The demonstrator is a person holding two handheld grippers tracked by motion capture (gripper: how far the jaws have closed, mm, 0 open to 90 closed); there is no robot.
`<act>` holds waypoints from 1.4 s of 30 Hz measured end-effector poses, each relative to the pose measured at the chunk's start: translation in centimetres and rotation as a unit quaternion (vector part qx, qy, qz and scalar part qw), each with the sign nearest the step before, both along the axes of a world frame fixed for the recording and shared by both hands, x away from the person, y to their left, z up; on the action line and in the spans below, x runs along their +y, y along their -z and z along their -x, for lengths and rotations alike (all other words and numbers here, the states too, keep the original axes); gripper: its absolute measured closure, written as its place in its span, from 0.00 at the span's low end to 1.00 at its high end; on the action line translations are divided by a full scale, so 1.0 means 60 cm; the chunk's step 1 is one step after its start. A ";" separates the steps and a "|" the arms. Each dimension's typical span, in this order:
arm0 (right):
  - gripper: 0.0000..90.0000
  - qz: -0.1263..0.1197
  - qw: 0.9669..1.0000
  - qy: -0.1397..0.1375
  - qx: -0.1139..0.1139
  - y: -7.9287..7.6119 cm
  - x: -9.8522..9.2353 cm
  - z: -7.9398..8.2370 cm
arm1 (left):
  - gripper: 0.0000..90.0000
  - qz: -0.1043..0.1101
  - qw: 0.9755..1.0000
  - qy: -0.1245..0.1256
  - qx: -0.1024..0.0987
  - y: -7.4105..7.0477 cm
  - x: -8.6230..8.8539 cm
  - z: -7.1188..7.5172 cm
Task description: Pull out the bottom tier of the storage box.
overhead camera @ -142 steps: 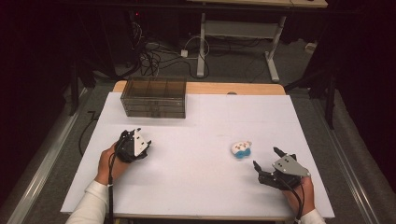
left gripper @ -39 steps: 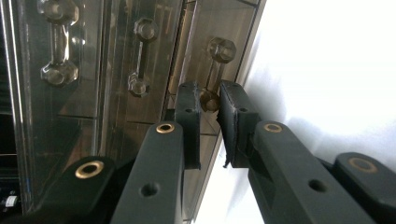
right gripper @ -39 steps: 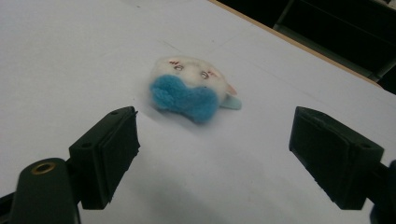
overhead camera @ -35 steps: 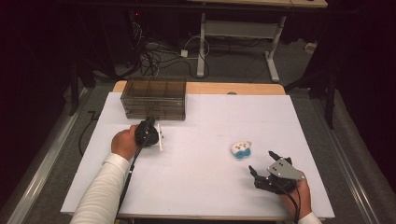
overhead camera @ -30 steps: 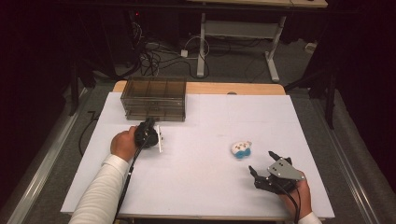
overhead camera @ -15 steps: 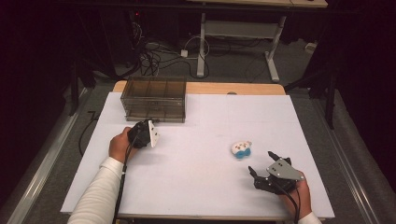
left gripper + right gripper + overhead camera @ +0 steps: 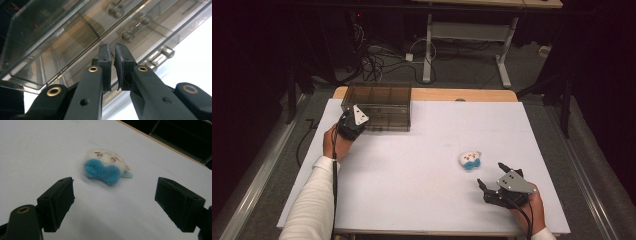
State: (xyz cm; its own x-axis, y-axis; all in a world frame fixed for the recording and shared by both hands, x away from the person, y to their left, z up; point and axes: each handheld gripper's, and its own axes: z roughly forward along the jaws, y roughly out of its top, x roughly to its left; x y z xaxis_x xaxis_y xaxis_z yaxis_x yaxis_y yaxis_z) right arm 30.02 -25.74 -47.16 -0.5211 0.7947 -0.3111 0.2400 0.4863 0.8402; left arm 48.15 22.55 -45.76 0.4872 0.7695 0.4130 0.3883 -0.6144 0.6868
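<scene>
Holding my left gripper [image 7: 353, 121] up at the far left of the counter [image 7: 422, 195], right against the near front of the smoky clear drawer box [image 7: 379, 97]. Its jaws are together, only a thin slit between the pads, nothing caught in it; they have just been closing that last bit. From the left gripper view the fingertips [image 7: 104, 50] sit at the seam between the upper and lower drawer fronts, with metal pull handles [image 7: 131, 33] just beyond and off to the side. Cannot tell if the pads actually touch the box face. Grey three-cornered plate on top of that gripper shows in the high view, tilted toward the box. White sleeve [image 7: 309, 200] runs in from the near left edge.

Mid counter is bare white surface.

Right of centre, the small plush toy [image 7: 470, 160] lies on the counter, white head with a blue bow, well apart from the drawer box. In the right gripper view the plush toy [image 7: 106, 166] lies flat, bow facing me, small light-blue tab at its side.

Near right: my right gripper [image 7: 494, 176] rests low by the counter's near edge, jaws wide apart, pointing at the toy, just short of it, not touching.
</scene>
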 end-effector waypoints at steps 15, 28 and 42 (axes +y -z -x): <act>0.18 0.004 1.000 -0.004 0.003 0.002 0.000 -0.001 | 0.95 -0.004 0.998 -0.023 0.064 0.034 0.021 -0.017; 0.18 0.005 1.000 -0.007 0.002 0.001 -0.001 0.000 | 0.95 -0.005 0.997 -0.028 0.078 0.038 0.021 -0.002; 0.18 0.008 1.000 -0.008 0.004 0.002 -0.001 0.000 | 0.95 0.000 0.996 -0.048 0.078 0.039 0.060 0.006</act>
